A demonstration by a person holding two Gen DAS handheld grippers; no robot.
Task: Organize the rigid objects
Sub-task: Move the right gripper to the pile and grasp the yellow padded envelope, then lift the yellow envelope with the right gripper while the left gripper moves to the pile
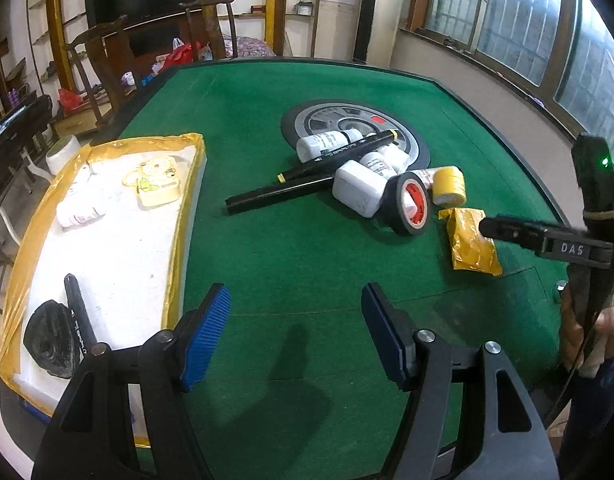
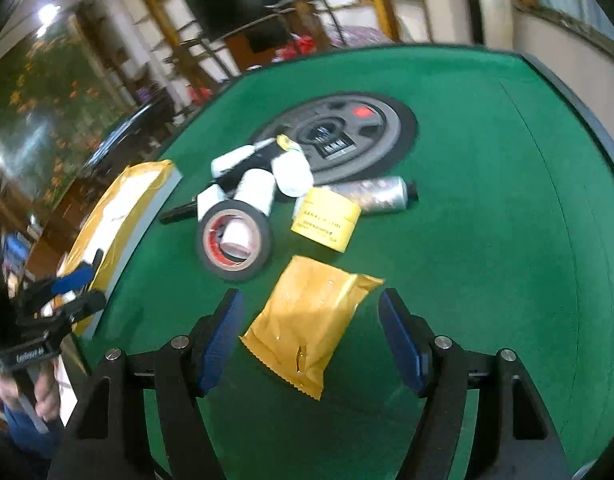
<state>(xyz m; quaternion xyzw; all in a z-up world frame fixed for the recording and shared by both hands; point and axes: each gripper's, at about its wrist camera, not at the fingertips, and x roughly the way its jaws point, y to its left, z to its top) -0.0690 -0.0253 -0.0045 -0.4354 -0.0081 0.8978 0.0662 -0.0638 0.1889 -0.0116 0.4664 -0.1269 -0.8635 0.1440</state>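
Tray [image 1: 189, 184] at the table's [image 1: 307, 264] left edge already holds several things: white bottles [image 1: 81, 210], a cartoon-printed yellow piece [image 1: 157, 182], a black lump [image 1: 51, 340], a black pen [image 1: 77, 308]. Judged partly done

Still loose mid-table, piled at the grey disc [image 1: 417, 142]: white bottles [image 1: 357, 188], two black markers [image 1: 339, 154], black tape roll [image 1: 407, 204], yellow tape roll [image 1: 449, 186], silver tube [image 2: 373, 196], yellow packet [image 2: 311, 320]. Most of the sorting is left

Left gripper [image 1: 295, 334]: jaws wide, nothing between, over bare felt near the tray's front corner

Right gripper [image 2: 311, 340]: jaws wide, straddling the packet, pads clear of it. Likely next pick

Writing: "DAS" on the right gripper's arm in the left view. Yellow roll's print and bottle labels too blurred to read
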